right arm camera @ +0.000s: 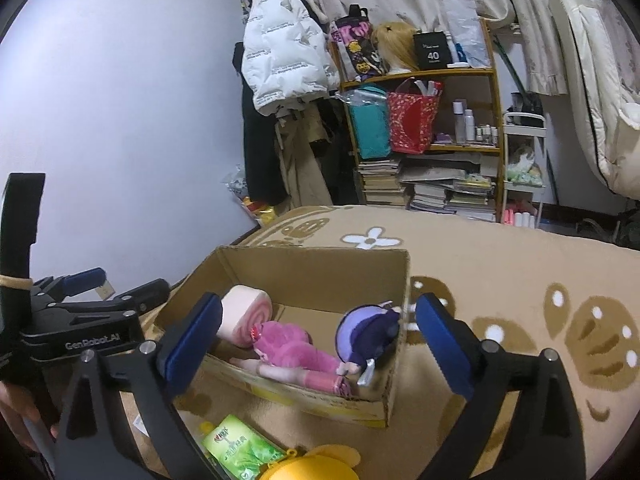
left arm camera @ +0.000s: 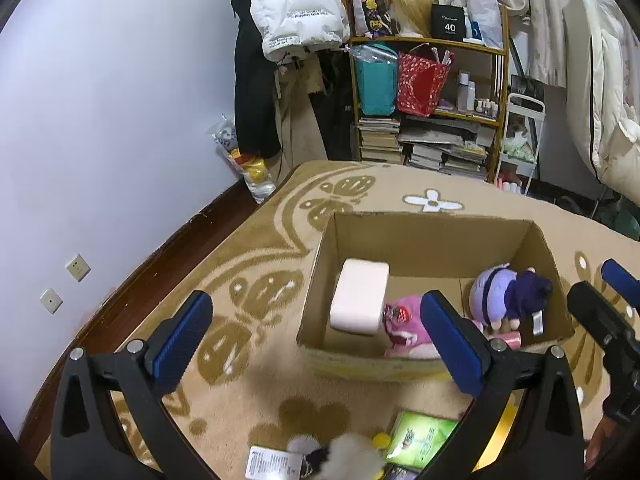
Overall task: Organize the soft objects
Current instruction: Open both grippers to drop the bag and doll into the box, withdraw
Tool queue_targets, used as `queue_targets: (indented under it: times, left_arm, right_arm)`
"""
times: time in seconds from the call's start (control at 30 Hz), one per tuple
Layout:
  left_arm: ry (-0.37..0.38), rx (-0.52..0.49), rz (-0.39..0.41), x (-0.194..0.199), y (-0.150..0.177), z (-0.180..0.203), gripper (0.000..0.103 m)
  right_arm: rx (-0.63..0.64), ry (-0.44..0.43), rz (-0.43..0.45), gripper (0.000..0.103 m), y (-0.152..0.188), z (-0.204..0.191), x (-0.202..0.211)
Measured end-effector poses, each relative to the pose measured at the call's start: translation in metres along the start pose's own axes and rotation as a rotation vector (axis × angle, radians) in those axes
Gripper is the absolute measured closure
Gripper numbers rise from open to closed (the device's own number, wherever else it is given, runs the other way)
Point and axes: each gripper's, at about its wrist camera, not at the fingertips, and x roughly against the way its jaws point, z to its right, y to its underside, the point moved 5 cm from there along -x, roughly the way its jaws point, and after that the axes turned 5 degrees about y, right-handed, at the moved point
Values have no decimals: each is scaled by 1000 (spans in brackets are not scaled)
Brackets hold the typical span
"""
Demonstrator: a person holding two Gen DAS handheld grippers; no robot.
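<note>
Grippers, two, both spread wide and holding nothing: left gripper [left arm camera: 316, 344] hovering over the carpet at the near left corner of the box, right gripper [right arm camera: 320, 344] hovering over the box's near wall. Loose items nearest the holder, on the carpet [left arm camera: 256, 240]: furry black-and-white toy [left arm camera: 340, 460] with paper tag, green packet [right arm camera: 240, 456], yellow plush [right arm camera: 312, 466]. Cardboard box [left arm camera: 436, 236], open-topped, beyond these; contents: pink roll-cake cushion [left arm camera: 360, 300] leaning at the left wall, pink doll [right arm camera: 292, 348] lying along the near side, purple-haired doll [right arm camera: 368, 336] at the right end. Far ground: shelf unit [left arm camera: 428, 100] with bags and books, white jacket [left arm camera: 296, 8]. Risks, judged: the remaining toys sit at the very bottom of both views, partly hidden by the finger arms, so a blind reach could pinch the paper tag or the green packet instead of fur. The two tools are close together and could collide. The light box may slide or tip if a finger catches its rim, and the filled floor leaves little room.
</note>
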Motion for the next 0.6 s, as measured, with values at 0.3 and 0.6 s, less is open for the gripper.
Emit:
queue_targets:
  times: [0.3, 0.6]
  left_arm:
    - [9, 16, -53, 16, 16, -10, 0]
    - [-12, 28, -78, 35, 27, -18, 0]
  right_arm:
    - [-38, 10, -14, 1, 5, 2, 21]
    - [-42, -3, -24, 1, 13, -7, 44]
